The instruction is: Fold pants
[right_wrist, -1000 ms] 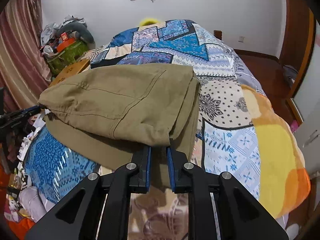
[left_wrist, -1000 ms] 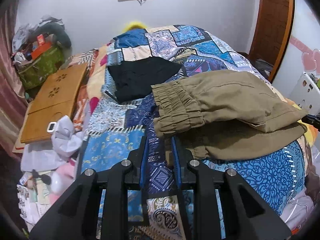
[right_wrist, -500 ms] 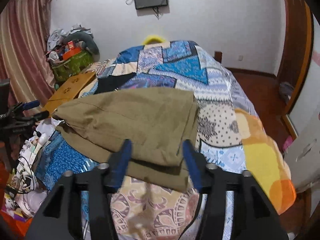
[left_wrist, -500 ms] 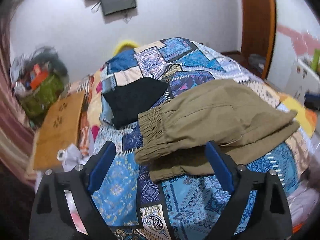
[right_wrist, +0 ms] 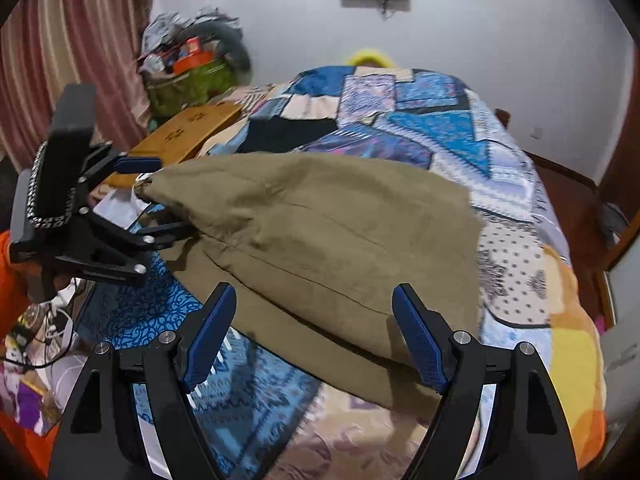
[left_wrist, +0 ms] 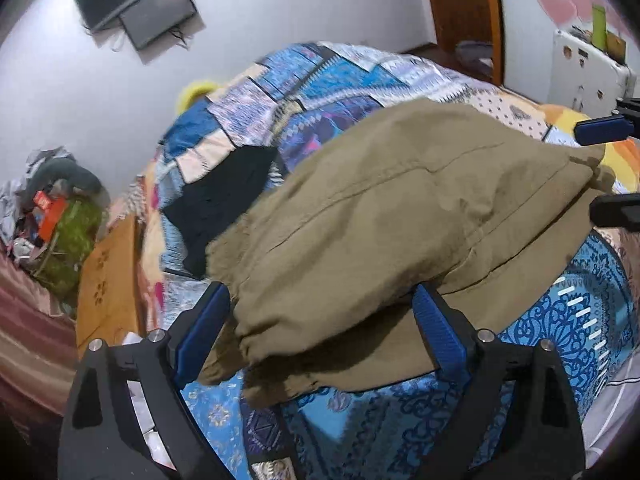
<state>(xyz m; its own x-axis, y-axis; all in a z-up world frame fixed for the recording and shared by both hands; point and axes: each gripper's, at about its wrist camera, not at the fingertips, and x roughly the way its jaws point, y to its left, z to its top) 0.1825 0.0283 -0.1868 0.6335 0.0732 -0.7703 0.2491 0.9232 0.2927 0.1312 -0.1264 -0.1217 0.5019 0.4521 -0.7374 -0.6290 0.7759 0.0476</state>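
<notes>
Khaki pants (left_wrist: 400,220) lie folded over on the patchwork bedspread (left_wrist: 560,320), elastic cuffs toward the left wrist view. My left gripper (left_wrist: 320,320) stands wide open at the cuff end; the cloth shows between its blue pads (left_wrist: 204,320) but neither presses on it. The right wrist view shows the pants (right_wrist: 320,232) from the other end. There my right gripper (right_wrist: 314,300) has its jaws opening, the fold's near edge lying loose between them. Each gripper shows in the other's view: the left gripper (right_wrist: 160,200) at the cuffs, the right gripper (left_wrist: 608,170) at the far edge.
A black garment (left_wrist: 224,200) lies behind the pants on the bedspread (right_wrist: 520,272). Wooden lap tables (right_wrist: 188,128) and a green basket of clutter (right_wrist: 188,80) stand at the bed's left side. A white cabinet (left_wrist: 584,68) is at the right. An orange sleeve (right_wrist: 8,280) holds the left gripper.
Both grippers were shut on the pants' near edges a second ago; both have opened and let the cloth go. The views have rolled and shifted along the bed.
</notes>
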